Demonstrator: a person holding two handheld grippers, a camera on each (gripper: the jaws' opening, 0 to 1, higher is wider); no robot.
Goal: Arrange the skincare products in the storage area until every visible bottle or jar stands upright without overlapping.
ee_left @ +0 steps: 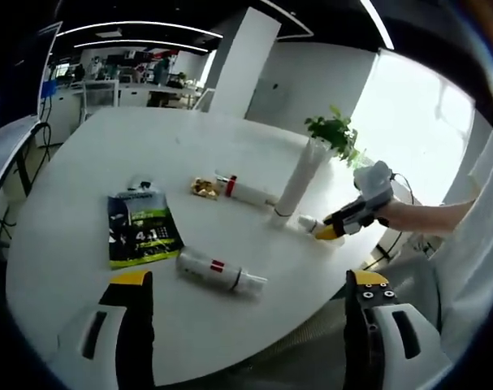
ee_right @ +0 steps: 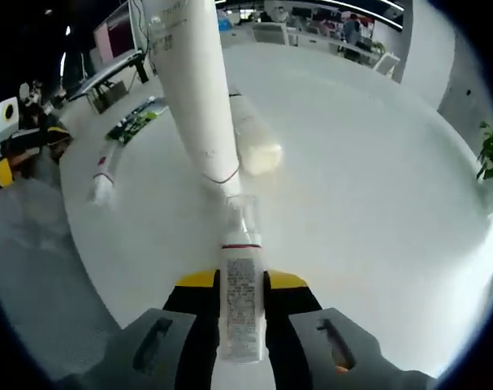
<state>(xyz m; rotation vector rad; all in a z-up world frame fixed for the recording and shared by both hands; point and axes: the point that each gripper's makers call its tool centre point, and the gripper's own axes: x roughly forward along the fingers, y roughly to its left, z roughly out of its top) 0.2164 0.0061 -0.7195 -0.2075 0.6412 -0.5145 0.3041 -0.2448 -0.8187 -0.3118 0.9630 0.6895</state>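
On the white round table [ee_left: 84,244] a tall white tube [ee_left: 299,180] stands upright on its cap. My right gripper [ee_left: 327,231] comes in from the right, shut on a small white bottle [ee_left: 309,222] held level, its cap almost at the tube's base. In the right gripper view that gripper [ee_right: 242,280] clamps the labelled small bottle [ee_right: 242,313], and the tall tube [ee_right: 193,89] rises just beyond it. A white bottle with a red band [ee_left: 218,270] lies on its side near my left gripper [ee_left: 250,278], which is open above the table's near edge. Another white tube with a red cap [ee_left: 248,193] lies behind.
A dark pouch with green print [ee_left: 139,230] lies flat at the left, and a small gold object [ee_left: 204,188] sits beside the red-capped tube. A potted plant [ee_left: 335,134] stands at the table's far right edge. A person's sleeve [ee_left: 425,215] reaches in from the right.
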